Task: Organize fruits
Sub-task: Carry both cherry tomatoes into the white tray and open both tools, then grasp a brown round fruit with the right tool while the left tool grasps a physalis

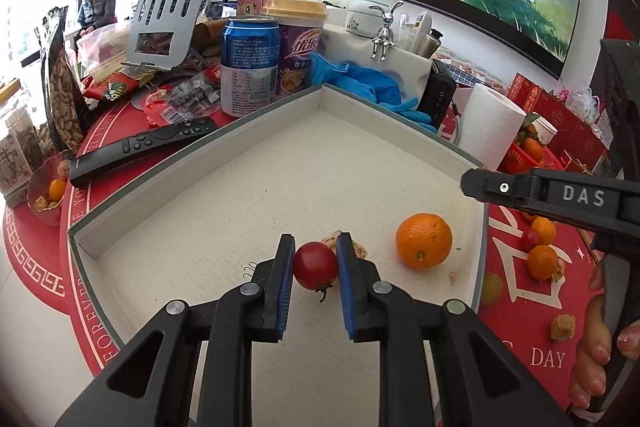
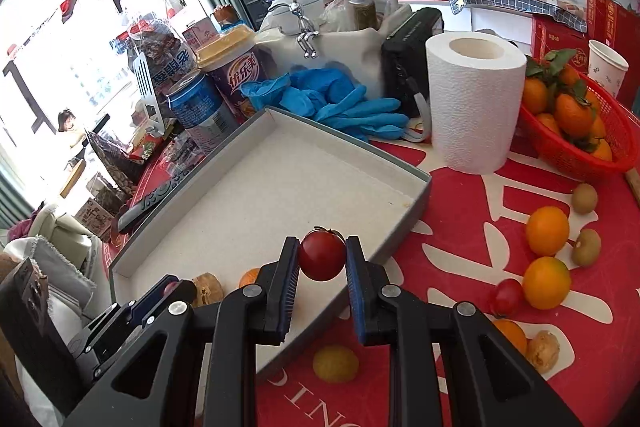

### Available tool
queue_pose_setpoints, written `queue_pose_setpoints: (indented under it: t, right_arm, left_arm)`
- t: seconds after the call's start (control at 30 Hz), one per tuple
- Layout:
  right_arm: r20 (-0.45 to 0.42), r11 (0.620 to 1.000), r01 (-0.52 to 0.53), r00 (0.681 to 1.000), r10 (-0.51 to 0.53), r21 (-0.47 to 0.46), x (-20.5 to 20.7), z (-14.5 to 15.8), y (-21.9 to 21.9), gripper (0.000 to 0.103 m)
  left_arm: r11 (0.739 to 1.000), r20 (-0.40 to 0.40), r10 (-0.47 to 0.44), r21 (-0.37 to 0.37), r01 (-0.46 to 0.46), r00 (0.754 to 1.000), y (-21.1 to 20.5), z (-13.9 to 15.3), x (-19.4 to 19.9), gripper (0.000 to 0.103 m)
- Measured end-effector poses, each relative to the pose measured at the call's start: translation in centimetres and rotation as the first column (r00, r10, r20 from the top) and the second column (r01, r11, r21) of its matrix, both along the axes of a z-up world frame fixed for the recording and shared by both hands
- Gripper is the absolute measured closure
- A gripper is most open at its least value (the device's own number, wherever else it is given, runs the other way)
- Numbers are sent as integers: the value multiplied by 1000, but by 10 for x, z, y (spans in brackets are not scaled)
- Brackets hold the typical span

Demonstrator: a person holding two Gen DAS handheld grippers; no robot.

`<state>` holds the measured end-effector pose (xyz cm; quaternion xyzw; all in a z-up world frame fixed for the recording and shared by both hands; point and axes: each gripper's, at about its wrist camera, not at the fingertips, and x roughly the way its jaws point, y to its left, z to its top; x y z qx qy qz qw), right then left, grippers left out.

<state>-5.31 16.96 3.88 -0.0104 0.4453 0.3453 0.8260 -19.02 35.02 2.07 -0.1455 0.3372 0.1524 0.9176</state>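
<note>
My left gripper (image 1: pixel 315 264) is shut on a red cherry tomato (image 1: pixel 315 265) low over the floor of the grey-rimmed white tray (image 1: pixel 192 163). An orange (image 1: pixel 423 241) lies in the tray to its right, and a walnut (image 1: pixel 332 241) sits just behind the fingers. My right gripper (image 2: pixel 322 255) is shut on a second cherry tomato (image 2: pixel 322 255), held above the tray's near rim (image 2: pixel 416 203). In the left wrist view the right gripper (image 1: pixel 472 183) reaches in from the right. Loose oranges (image 2: pixel 547 230), kiwis (image 2: pixel 585 247), a cherry tomato (image 2: pixel 506 297) and a yellow fruit (image 2: pixel 335 363) lie on the red mat.
A paper towel roll (image 2: pixel 474 103), blue gloves (image 2: pixel 340 107) and a red basket of tangerines (image 2: pixel 580 123) stand behind the tray. A blue can (image 1: pixel 250 67), purple cup (image 1: pixel 298 47) and remote control (image 1: pixel 140 147) crowd its left side. A hand (image 1: pixel 600 355) grips the right tool.
</note>
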Motion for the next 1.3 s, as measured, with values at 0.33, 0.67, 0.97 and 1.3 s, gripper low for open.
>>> queue_pose_setpoints:
  t: [0.33, 0.67, 0.97, 1.3]
  right_arm:
    - [-15, 997, -41, 999, 40, -64, 7, -12, 20, 67]
    - [216, 984, -5, 976, 44, -177, -50, 20, -27, 0]
    - [160, 926, -78, 976, 146, -369, -61, -39, -11, 0]
    - [77, 947, -92, 990, 122, -307, -40, -47, -17, 0]
  left_arm:
    - [995, 20, 22, -100, -20, 1000, 5, 0, -5, 32]
    - [995, 72, 68, -74, -63, 995, 10, 8, -18, 20]
    - [995, 57, 65, -73, -61, 996, 9, 5, -18, 20]
    - [993, 39, 66, -97, -62, 997, 11, 1, -17, 20]
